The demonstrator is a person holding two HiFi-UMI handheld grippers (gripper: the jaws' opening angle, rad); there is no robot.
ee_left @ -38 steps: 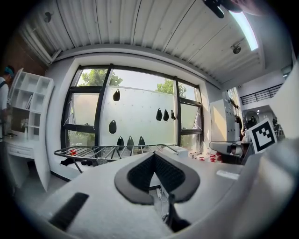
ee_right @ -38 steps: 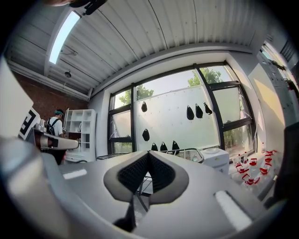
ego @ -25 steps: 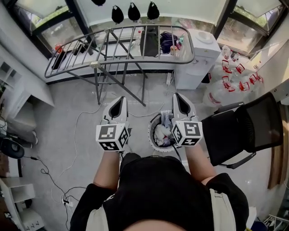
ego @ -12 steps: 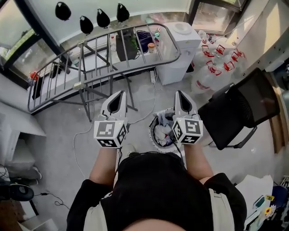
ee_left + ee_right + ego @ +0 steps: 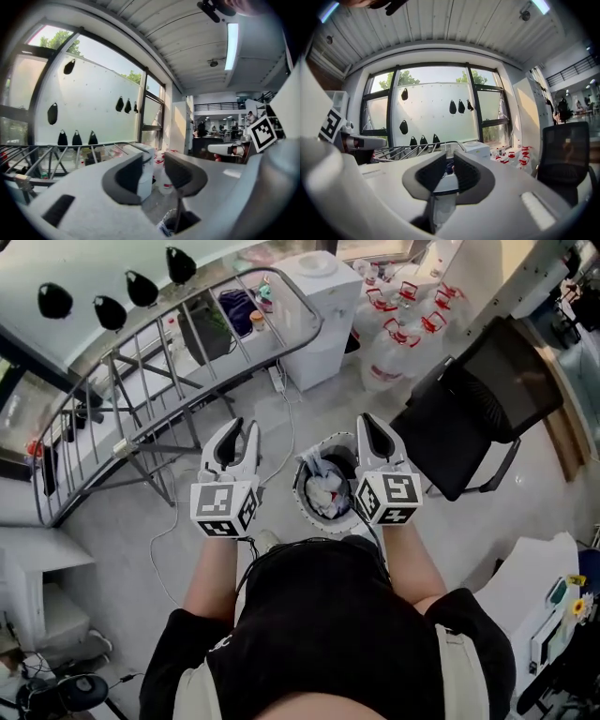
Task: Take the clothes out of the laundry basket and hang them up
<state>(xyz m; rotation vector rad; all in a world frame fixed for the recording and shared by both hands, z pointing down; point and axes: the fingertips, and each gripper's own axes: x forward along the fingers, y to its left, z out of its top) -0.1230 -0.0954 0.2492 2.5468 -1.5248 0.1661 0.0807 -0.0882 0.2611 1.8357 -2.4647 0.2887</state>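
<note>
The round white laundry basket stands on the floor right in front of the person, stuffed with white and bluish clothes. My left gripper hovers just left of the basket, held about level; its jaws have just been opening and now stand open with nothing between them. My right gripper is shut and empty over the basket's right rim. The metal drying rack stands bare at the upper left, beyond the left gripper. In the left gripper view the left gripper points past the drying rack.
A white water dispenser stands behind the basket, with several water bottles to its right. A black office chair sits close on the right. A cable runs across the floor by the rack. A white cabinet is at the left.
The view has swung right, so the rack now sits farther to the upper left. Both grippers have sunk toward the basket. The left jaws have parted; the right jaws stay together.
</note>
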